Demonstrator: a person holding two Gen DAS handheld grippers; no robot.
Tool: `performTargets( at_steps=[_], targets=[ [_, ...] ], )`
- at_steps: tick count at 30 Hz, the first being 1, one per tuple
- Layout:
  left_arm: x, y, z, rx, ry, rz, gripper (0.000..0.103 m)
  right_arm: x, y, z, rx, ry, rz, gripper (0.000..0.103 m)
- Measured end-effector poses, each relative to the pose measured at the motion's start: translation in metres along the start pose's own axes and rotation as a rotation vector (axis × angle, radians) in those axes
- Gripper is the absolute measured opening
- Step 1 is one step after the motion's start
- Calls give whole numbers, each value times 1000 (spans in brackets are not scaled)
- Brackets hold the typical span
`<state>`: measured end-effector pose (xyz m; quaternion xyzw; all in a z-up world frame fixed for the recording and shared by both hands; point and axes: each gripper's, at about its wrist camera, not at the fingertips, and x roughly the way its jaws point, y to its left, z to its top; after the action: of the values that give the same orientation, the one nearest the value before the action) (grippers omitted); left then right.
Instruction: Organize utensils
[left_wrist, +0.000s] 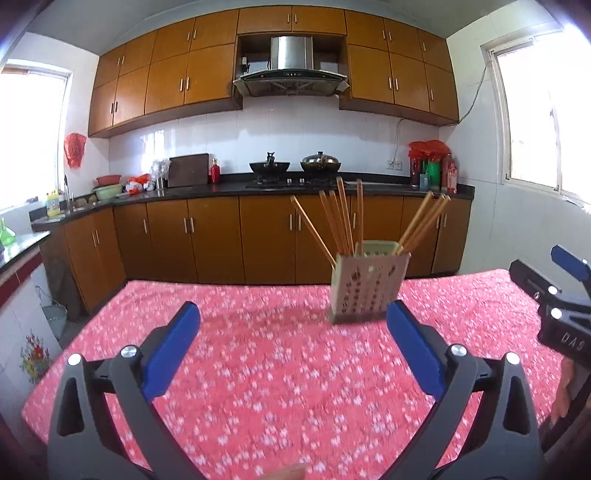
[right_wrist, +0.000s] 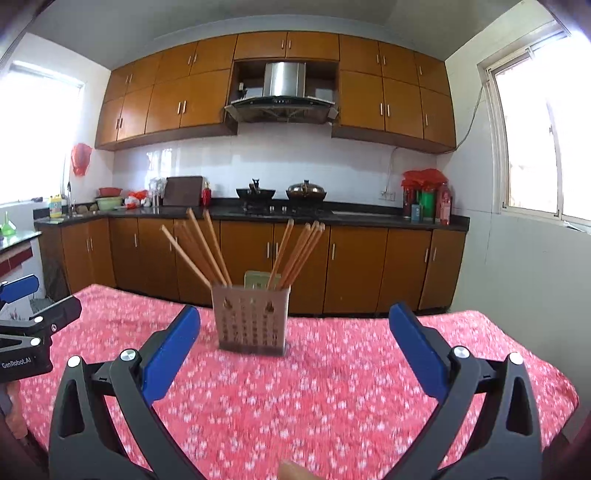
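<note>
A pale perforated utensil holder (left_wrist: 367, 286) stands upright on the red floral tablecloth (left_wrist: 258, 369), with several wooden chopsticks (left_wrist: 341, 219) fanned out of its top. My left gripper (left_wrist: 293, 314) is open and empty, hovering above the cloth; the holder is ahead and to its right. In the right wrist view the holder (right_wrist: 251, 319) and its chopsticks (right_wrist: 207, 251) sit ahead, slightly left of centre. My right gripper (right_wrist: 293, 317) is open and empty above the cloth (right_wrist: 314, 387). Each gripper shows at the edge of the other's view.
A tan wooden tip (left_wrist: 286, 472) pokes in at the bottom edge of the left view, and a similar one (right_wrist: 293, 472) in the right view. Beyond the table's far edge are brown kitchen cabinets (left_wrist: 221, 240) and a dark counter with two woks (left_wrist: 295, 166).
</note>
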<state>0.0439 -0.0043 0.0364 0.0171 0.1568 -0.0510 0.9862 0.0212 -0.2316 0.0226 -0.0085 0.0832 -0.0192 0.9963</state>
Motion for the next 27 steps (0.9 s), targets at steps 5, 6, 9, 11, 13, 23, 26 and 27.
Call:
performTargets(
  at_steps=[5, 6, 9, 11, 13, 23, 26, 27],
  targets=[
    [-9, -4, -22, -1, 3, 19, 99, -9, 4, -20, -6, 28, -18, 101],
    [-10, -5, -26, 1, 9, 27, 99, -10, 5, -25, -6, 39, -20, 101],
    [-11, -5, -36, 13, 26, 41, 99, -11, 4, -34, 9, 72, -27, 101],
    [-11, -4, -41, 17, 34, 46, 99, -11, 4, -41, 26, 92, -24, 101],
    [-11, -3, -46, 17, 42, 45, 99, -11, 4, -47, 37, 105, -27, 101],
    [-9, -4, -54, 22, 57, 41, 99, -13, 5, -58, 25, 130, -32, 101],
    [-9, -4, -55, 24, 60, 42, 99, -13, 4, -60, 30, 136, -30, 101],
    [-9, -3, -56, 22, 61, 40, 99, -13, 4, -61, 31, 138, -29, 101]
  ],
)
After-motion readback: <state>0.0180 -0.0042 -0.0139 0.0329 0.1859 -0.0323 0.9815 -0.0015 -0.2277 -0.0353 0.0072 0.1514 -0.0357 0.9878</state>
